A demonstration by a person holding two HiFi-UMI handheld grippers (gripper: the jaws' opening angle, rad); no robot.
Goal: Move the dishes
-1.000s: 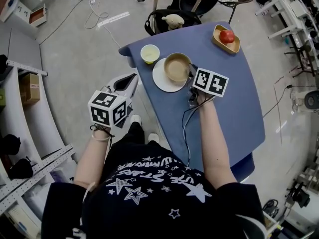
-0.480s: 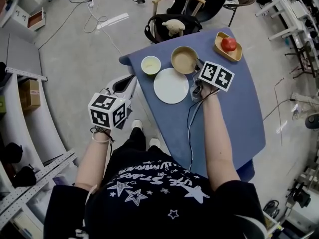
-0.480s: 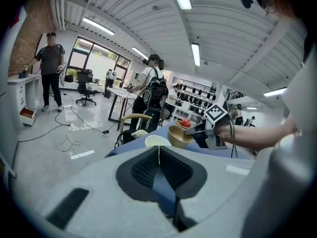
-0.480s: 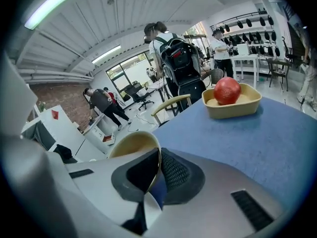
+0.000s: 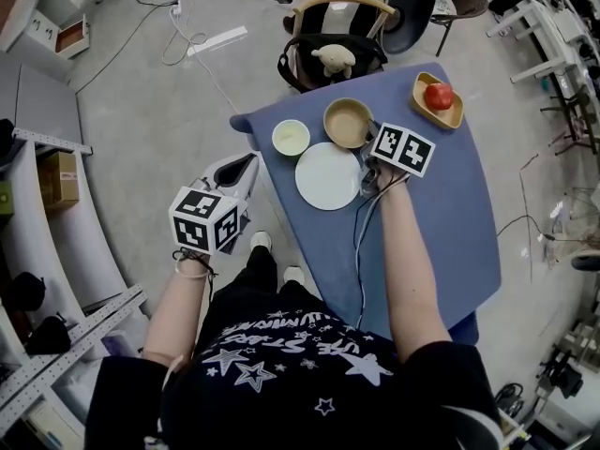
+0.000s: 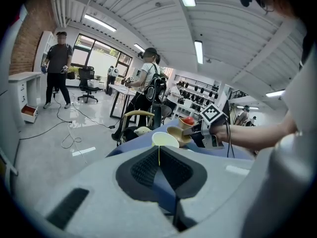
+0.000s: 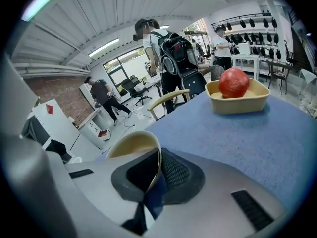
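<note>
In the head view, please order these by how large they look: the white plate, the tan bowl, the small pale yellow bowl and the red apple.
1. white plate
2. tan bowl
3. small pale yellow bowl
4. red apple
All sit on one table, so nearness hardly distorts this order.

The round tan ceramic bowl (image 5: 348, 123) no longer sits on the flat white round plate (image 5: 328, 175). It is now just above the plate in the frame, over the blue tabletop (image 5: 441, 214) near the upper middle. The right gripper (image 5: 367, 140), clamped on the bowl's rim, has travelled up with it. The plate's face now shows whole.
</note>
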